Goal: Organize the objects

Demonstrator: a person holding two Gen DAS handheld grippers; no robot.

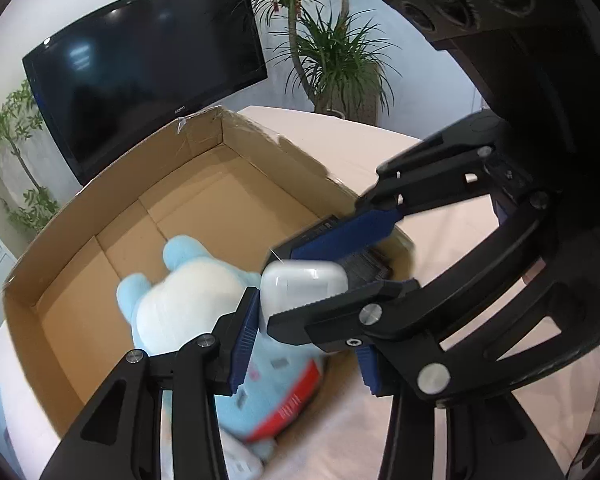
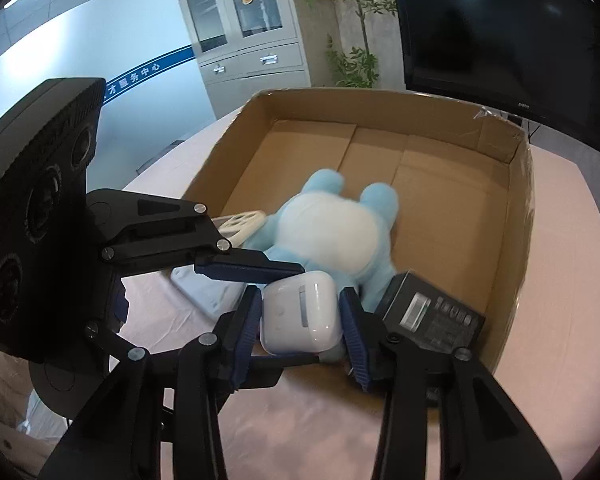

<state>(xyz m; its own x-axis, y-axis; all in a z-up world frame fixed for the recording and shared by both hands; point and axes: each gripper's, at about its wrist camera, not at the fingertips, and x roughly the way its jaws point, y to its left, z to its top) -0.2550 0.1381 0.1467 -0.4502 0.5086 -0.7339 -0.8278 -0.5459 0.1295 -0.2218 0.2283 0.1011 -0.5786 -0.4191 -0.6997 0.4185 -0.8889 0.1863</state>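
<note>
A white earbuds case (image 2: 298,312) sits between the blue pads of both grippers above the near edge of the open cardboard box (image 2: 522,216). My right gripper (image 2: 300,320) is shut on its two sides. My left gripper (image 1: 304,304) also touches the earbuds case (image 1: 302,286) from the left; in the right wrist view the left gripper (image 2: 274,312) has one finger above the case and one below. A blue and white plush toy (image 2: 332,228) lies in the box, and also shows in the left wrist view (image 1: 176,300). A black box (image 2: 428,312) leans in the near right corner.
A white fan-like gadget (image 2: 240,222) and a white flat device (image 2: 208,290) lie at the box's near left. A red-edged package (image 1: 296,400) lies under the plush. The box stands on a pale pink table (image 2: 300,432). A TV (image 1: 148,72) and plants (image 1: 332,52) stand behind.
</note>
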